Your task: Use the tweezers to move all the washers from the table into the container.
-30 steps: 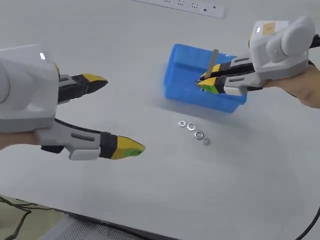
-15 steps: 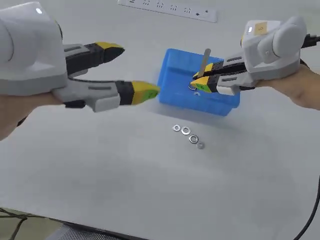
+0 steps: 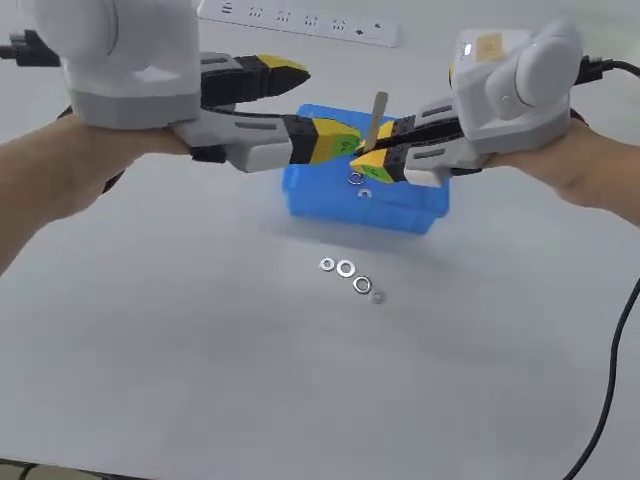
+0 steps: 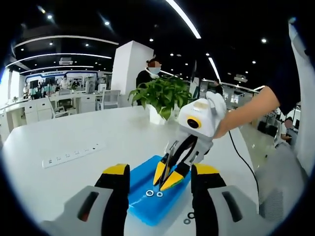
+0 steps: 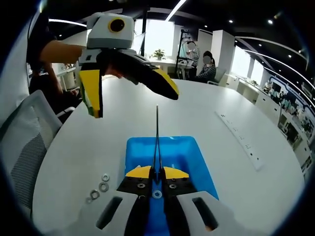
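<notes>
I am holding the tweezers [image 3: 379, 112] clenched in the right tongs [image 3: 366, 166] and hanging them over the blue container [image 3: 400, 208], so that anything let go is landing inside its walls rather than skipping off across the tabletop [image 3: 200, 350]. Two dropped washers [image 3: 357, 179] are lying on the container floor, right under the yellow tips. I cannot tell whether the tweezers are carrying another (their points are too fine, and the tongs are hiding part of them).

The left tongs [image 3: 325, 105] are gaping wide and gripping nothing. They are hovering at the container's rim, close beside the right tongs. I judge they are placed there to steady the container if the tweezers nudge it.

A row of washers [image 3: 346, 269], four of them, is lying slantwise on the tabletop just in front of the container and apart from it. So I am reckoning the task about a third done.

The next pick is calling for a low, shallow approach. Those rings are lying flat and thin, and a poor pinch is likely to flick one away.
</notes>
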